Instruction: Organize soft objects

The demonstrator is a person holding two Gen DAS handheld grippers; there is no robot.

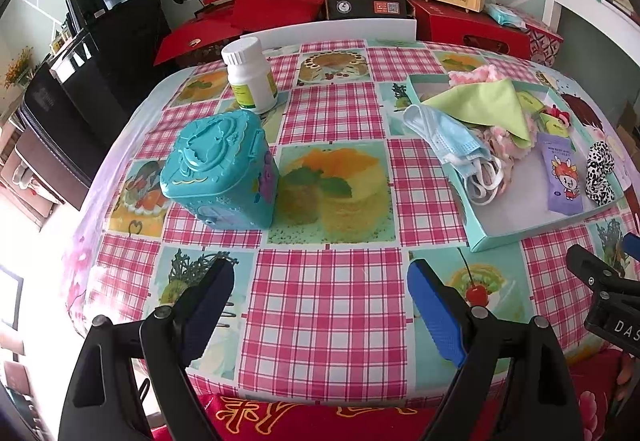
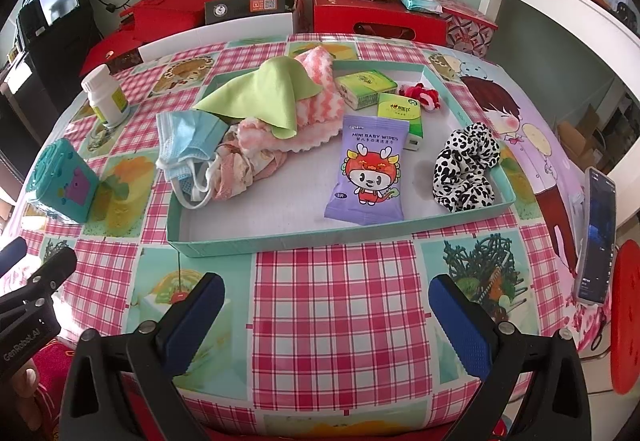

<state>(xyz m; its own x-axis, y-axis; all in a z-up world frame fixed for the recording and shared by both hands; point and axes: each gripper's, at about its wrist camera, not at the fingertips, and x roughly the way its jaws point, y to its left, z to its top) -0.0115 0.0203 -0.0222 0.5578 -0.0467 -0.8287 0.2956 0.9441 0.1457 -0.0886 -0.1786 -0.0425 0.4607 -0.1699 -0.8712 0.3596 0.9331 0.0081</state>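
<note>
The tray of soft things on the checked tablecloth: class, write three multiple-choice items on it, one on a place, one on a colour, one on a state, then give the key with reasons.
1. Where does the purple baby wipes pack lie?
A. Inside the tray
B. On the white bottle
C. Under the teal tin

2. What colour is the cloth on top of the pile?
A. Black
B. Light green
C. Red

3. How does the right gripper stand?
A. Shut on the scrunchie
B. Shut on the face mask
C. Open, holding nothing

Key:
1 A, the pack lies flat on the tray's floor.
2 B, the green cloth drapes over the pink-and-white towel.
3 C, its jaws stand wide over bare tablecloth, short of the tray.
</note>
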